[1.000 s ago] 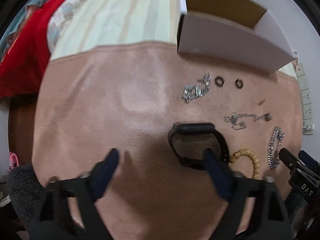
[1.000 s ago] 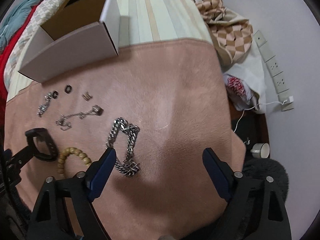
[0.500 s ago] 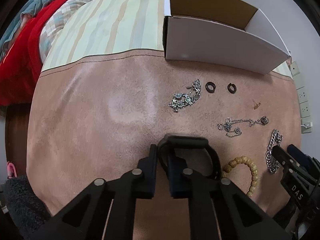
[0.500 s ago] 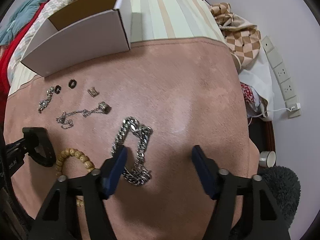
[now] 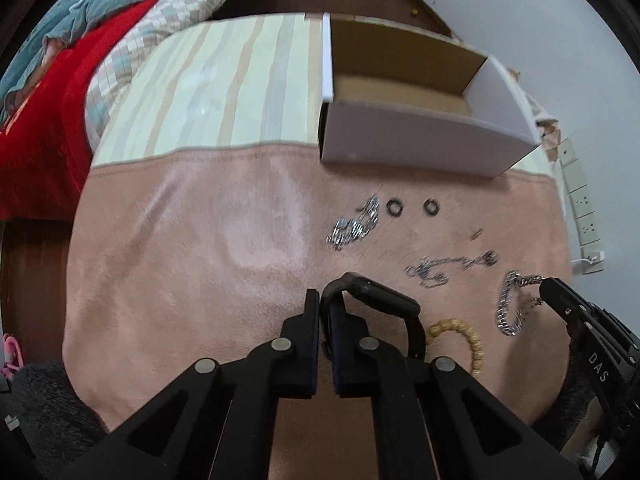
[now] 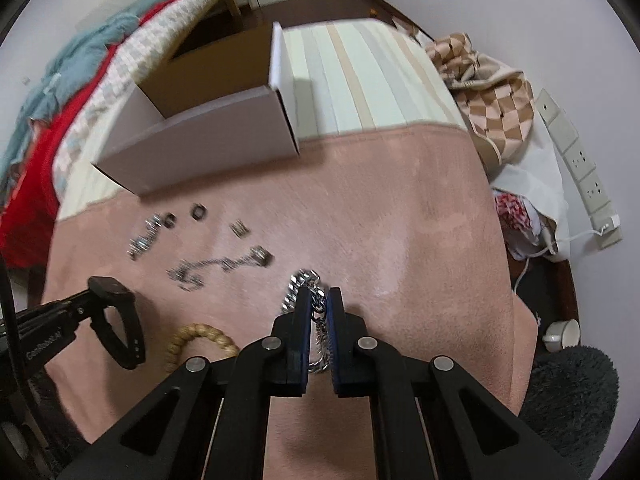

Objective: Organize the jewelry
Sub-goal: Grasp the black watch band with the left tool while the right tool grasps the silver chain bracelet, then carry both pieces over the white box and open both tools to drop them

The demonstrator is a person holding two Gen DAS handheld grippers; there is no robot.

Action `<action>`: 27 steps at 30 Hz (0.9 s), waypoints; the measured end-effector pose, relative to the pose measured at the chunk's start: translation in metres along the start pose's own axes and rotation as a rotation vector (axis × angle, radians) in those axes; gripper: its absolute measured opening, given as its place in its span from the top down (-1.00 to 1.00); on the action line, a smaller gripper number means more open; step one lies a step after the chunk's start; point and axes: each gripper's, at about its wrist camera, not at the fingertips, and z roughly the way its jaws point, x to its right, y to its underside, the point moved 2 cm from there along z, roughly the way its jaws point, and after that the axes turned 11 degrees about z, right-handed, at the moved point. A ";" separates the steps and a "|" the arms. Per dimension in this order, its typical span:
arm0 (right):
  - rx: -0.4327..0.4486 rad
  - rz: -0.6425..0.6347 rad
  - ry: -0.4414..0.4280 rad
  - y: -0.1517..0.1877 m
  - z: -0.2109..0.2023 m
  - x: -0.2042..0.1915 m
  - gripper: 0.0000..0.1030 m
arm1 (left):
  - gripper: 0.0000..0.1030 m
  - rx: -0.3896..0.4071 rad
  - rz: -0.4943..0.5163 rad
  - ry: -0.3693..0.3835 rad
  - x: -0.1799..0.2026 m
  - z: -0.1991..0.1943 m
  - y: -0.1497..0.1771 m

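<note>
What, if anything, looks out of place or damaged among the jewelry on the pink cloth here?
Nothing looks damaged or spilled. The loose pieces lie scattered on the pink cloth in front of the open white box, not yet put away. The left gripper is shut on the black watch, the right gripper on the silver chain bracelet.

We count one box (image 5: pixel 420 148), two dark rings (image 5: pixel 395 207) (image 5: pixel 431 207), one black band (image 5: pixel 376 300), one bead bracelet (image 5: pixel 468 336), one heavy chain (image 6: pixel 304 284), one thin chain (image 5: pixel 440 268), one sparkly bracelet (image 5: pixel 354 230), one small gold piece (image 5: pixel 475 233).
</note>
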 end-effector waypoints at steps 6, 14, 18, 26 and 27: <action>0.056 0.011 -0.087 -0.017 -0.037 -0.009 0.85 | 0.96 0.084 0.020 0.008 0.004 -0.039 -0.023; 0.157 -0.002 -0.197 -0.067 -0.097 -0.027 0.85 | 0.96 0.179 0.051 0.031 0.015 -0.066 -0.082; 0.198 -0.039 -0.243 -0.098 -0.122 -0.043 0.85 | 0.96 0.201 0.049 0.049 0.015 -0.071 -0.111; 0.215 -0.113 -0.245 -0.153 -0.104 -0.078 0.85 | 0.95 0.170 0.056 0.050 0.002 -0.043 -0.166; 0.202 -0.115 -0.244 -0.159 -0.094 -0.082 0.85 | 0.95 0.151 0.062 0.048 0.001 -0.033 -0.171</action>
